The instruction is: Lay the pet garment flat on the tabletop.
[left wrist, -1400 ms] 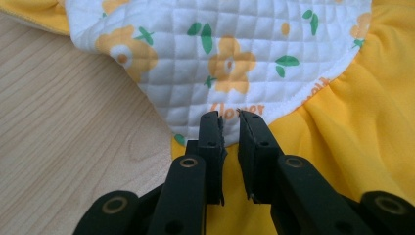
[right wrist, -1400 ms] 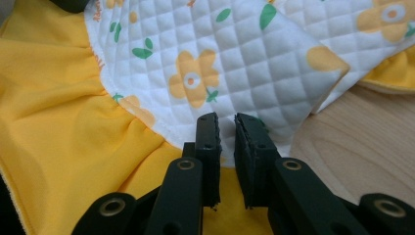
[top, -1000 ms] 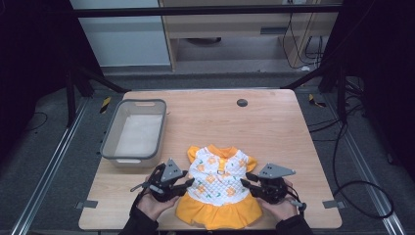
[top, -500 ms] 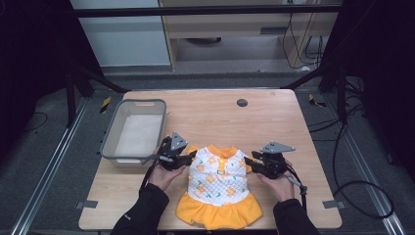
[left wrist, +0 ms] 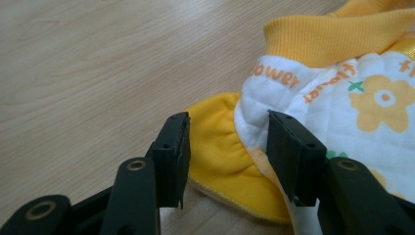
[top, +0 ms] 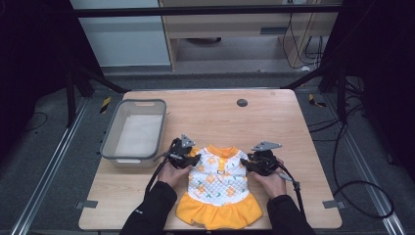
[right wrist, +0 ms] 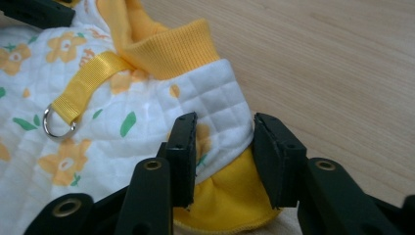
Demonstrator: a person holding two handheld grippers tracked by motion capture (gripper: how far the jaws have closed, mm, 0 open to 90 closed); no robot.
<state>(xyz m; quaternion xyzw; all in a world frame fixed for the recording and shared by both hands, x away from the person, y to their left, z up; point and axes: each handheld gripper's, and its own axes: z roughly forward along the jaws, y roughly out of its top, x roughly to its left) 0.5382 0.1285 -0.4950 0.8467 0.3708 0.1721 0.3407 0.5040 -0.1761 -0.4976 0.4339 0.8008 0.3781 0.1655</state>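
A small dress (top: 220, 181) lies flat on the wooden table (top: 284, 127), with a white quilted top printed with orange flowers, a yellow collar, yellow sleeves and a yellow skirt. My left gripper (top: 194, 159) is at its left shoulder. In the left gripper view the jaws (left wrist: 225, 142) straddle the yellow sleeve (left wrist: 220, 152); they have just been opening and do not pinch it. My right gripper (top: 248, 166) is at the other shoulder. Its jaws (right wrist: 222, 142) have just been closing around the sleeve (right wrist: 230, 196) and white shoulder edge, and the cloth still lies loose between them.
A grey plastic bin (top: 110, 142) stands on the table left of the dress. A dark round disc (top: 242, 102) sits in the tabletop farther back. A metal D-ring (right wrist: 58, 125) on a yellow strap lies on the dress front. A person's forearms come in from the near edge.
Both hands moved away from the near edge, from beside the skirt up to the dress's shoulders, and sank toward the table. The dress stayed in place.
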